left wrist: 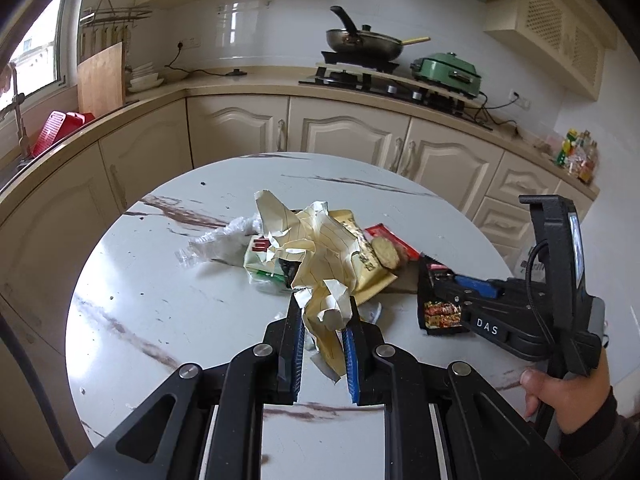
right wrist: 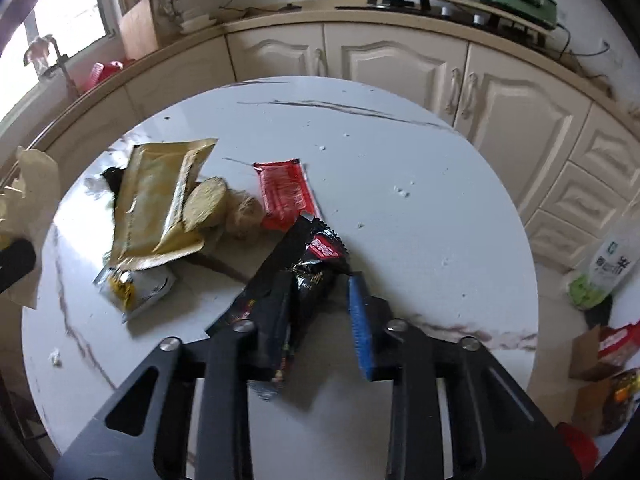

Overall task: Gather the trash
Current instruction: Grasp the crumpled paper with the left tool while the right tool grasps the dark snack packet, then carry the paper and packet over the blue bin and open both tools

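My left gripper (left wrist: pixel 325 312) is shut on a crumpled sheet of yellow lined paper (left wrist: pixel 316 248) and holds it over the round white marble table (left wrist: pixel 160 300). My right gripper (right wrist: pixel 320 292) is around a black snack wrapper (right wrist: pixel 308 268), which also shows in the left wrist view (left wrist: pixel 440 312); its jaws stand apart with a gap on the blue-pad side. On the table lie a gold foil pouch (right wrist: pixel 156 204), a round cracker (right wrist: pixel 204 202), a red wrapper (right wrist: pixel 286 192), a green-and-white packet (left wrist: pixel 264 264) and clear plastic film (left wrist: pixel 224 240).
A small white-and-yellow packet (right wrist: pixel 136 286) lies near the table's left edge. Cream kitchen cabinets (left wrist: pixel 340 132) curve behind the table, with a wok (left wrist: pixel 360 42) and a green cooker (left wrist: pixel 448 72) on the counter. Bags and boxes (right wrist: pixel 604 352) stand on the floor at the right.
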`<state>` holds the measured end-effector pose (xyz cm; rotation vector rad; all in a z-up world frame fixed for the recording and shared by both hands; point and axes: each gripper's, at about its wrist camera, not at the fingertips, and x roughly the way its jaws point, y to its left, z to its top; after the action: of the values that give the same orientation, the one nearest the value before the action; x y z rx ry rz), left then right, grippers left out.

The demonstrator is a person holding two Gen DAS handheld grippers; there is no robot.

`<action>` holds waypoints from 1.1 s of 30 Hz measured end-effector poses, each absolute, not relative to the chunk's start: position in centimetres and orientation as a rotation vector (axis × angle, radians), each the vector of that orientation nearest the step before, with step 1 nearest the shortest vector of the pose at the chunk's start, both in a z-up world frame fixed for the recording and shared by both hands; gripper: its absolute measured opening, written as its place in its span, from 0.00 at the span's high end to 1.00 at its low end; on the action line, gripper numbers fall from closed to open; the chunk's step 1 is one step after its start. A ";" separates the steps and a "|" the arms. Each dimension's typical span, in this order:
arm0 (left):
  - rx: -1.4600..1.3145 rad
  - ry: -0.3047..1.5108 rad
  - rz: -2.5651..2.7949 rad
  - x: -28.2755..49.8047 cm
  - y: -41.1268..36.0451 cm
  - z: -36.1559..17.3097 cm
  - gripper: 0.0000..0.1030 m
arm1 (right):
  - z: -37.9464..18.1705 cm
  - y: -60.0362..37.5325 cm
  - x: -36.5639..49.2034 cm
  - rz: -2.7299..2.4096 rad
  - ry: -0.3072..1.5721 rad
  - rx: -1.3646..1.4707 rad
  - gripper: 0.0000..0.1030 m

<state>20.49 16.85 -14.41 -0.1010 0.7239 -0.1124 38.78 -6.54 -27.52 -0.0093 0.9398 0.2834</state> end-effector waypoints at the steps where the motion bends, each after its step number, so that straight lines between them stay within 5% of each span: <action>1: -0.098 0.725 -0.115 20.3 16.7 -14.2 0.87 | -27.4 -6.6 38.4 0.312 0.931 0.011 0.90; 18: -0.044 0.667 -0.159 16.4 10.6 -10.7 0.87 | -20.3 -11.9 29.9 0.444 0.711 0.160 0.92; 33: 0.117 0.651 -0.335 15.4 -6.4 -9.9 0.87 | -16.9 -27.0 22.2 0.280 0.556 0.270 0.92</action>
<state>15.39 -6.36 -9.90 0.1168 0.6511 -0.3347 22.20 -27.01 -16.92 0.2698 0.5565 0.2803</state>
